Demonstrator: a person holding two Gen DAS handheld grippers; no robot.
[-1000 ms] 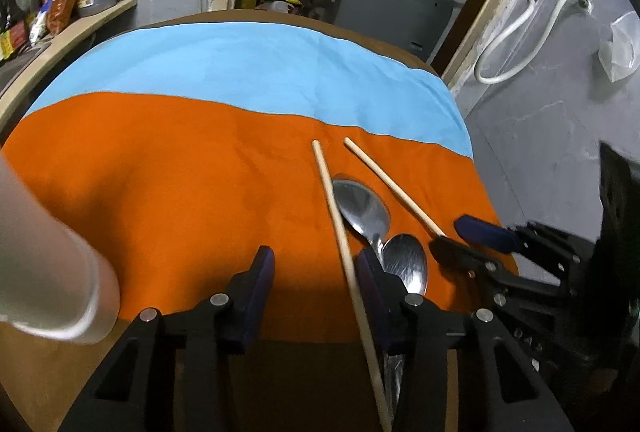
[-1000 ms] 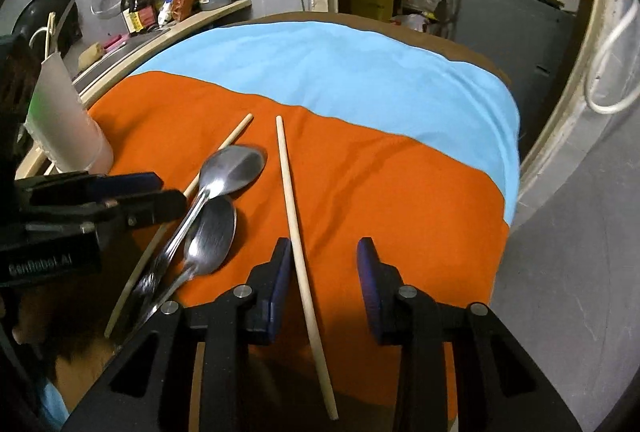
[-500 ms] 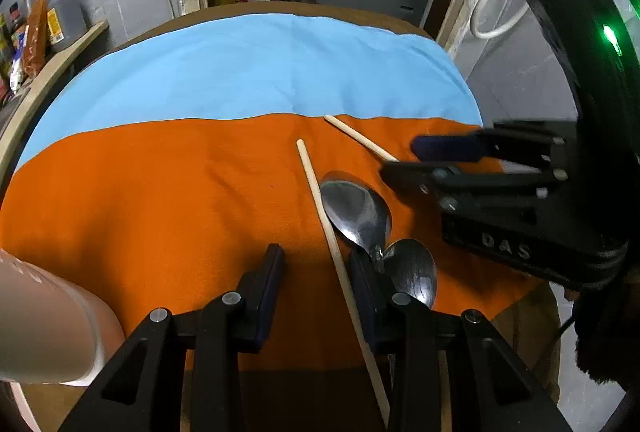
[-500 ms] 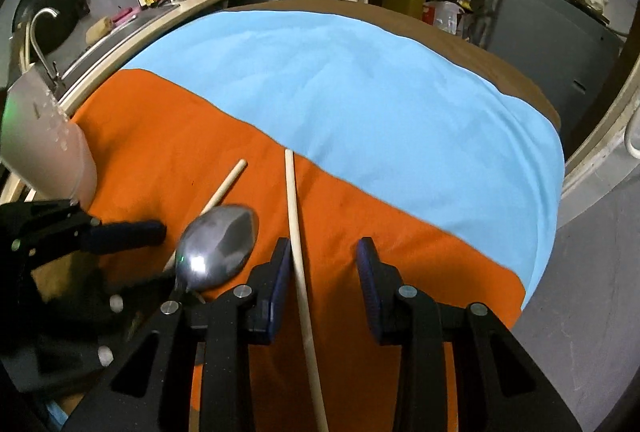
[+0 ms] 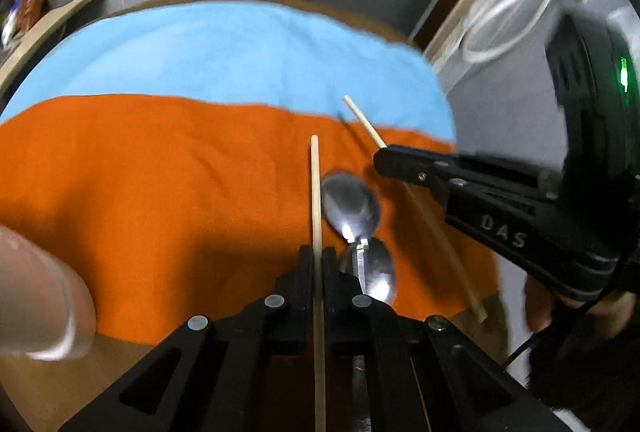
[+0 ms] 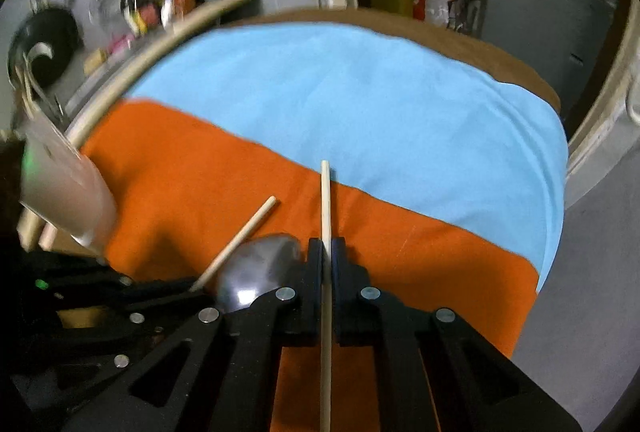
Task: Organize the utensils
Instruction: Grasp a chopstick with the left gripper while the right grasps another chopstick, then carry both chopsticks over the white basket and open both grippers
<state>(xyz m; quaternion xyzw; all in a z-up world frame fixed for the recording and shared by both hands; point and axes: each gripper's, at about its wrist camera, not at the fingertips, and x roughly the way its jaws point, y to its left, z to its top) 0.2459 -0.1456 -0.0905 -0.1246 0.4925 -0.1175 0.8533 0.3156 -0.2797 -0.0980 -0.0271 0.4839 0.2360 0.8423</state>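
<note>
Two pale wooden chopsticks lie over the orange cloth [image 5: 160, 192], each pinched by one gripper. In the left wrist view, the left chopstick [image 5: 316, 200] runs straight toward twelve o'clock between the pressed-together fingers of the left gripper [image 5: 318, 260]. At its three o'clock sit two steel spoons: the far spoon [image 5: 350, 206] with its bowl up, and the near spoon [image 5: 378, 272] overlapping its handle.

Only this view shows both spoons and the full length of the right chopstick [image 5: 432, 208], slanting from eleven to five o'clock under the right gripper [image 5: 384, 156], which reaches in from three o'clock.

The right wrist view shows the same right chopstick [image 6: 326, 224] clamped between the closed fingers of that gripper [image 6: 327, 252], pointing to twelve o'clock, its tip at the seam with the blue cloth [image 6: 360, 92]. Here one spoon bowl [image 6: 256, 272] shows at nine o'clock, touching the other chopstick [image 6: 240, 240]. A pale cup [image 6: 68, 192] stands at the surface's left edge, blurred.
</note>
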